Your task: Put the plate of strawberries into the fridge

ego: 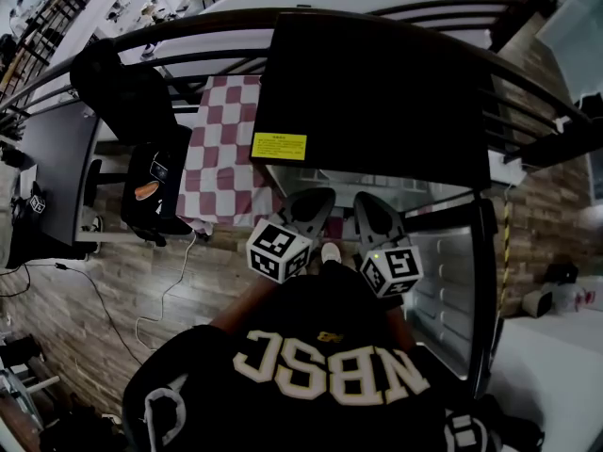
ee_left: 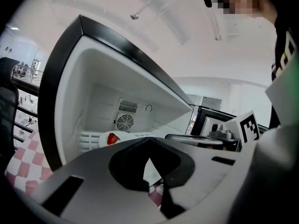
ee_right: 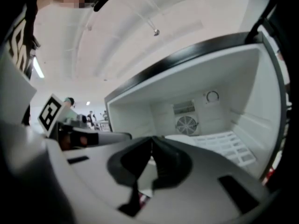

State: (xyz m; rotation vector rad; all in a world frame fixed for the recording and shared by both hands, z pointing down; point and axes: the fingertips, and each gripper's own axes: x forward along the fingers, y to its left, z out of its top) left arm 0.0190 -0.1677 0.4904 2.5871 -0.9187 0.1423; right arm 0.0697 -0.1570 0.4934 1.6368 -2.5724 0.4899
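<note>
A red strawberry [ee_left: 112, 138] lies on a white plate [ee_left: 103, 141] on the shelf inside the open fridge [ee_left: 93, 101]. Most of the plate is hidden behind my left gripper [ee_left: 150, 143], which is shut and holds nothing. My right gripper [ee_right: 152, 141] is also shut and empty, and points into the white fridge interior [ee_right: 196, 111], where a pale edge of the plate [ee_right: 180, 138] shows past its jaws. In the head view the left gripper [ego: 316, 198] and right gripper [ego: 364, 203] sit side by side in front of the black fridge top [ego: 377, 83].
The fridge door [ego: 452, 281] stands open to the right, its shelves showing. A table with a red-and-white checked cloth [ego: 221, 149] is left of the fridge, with a black chair [ego: 122, 92] beyond it. A fan grille [ee_right: 186, 124] and wire shelf [ee_right: 229, 146] line the fridge's back.
</note>
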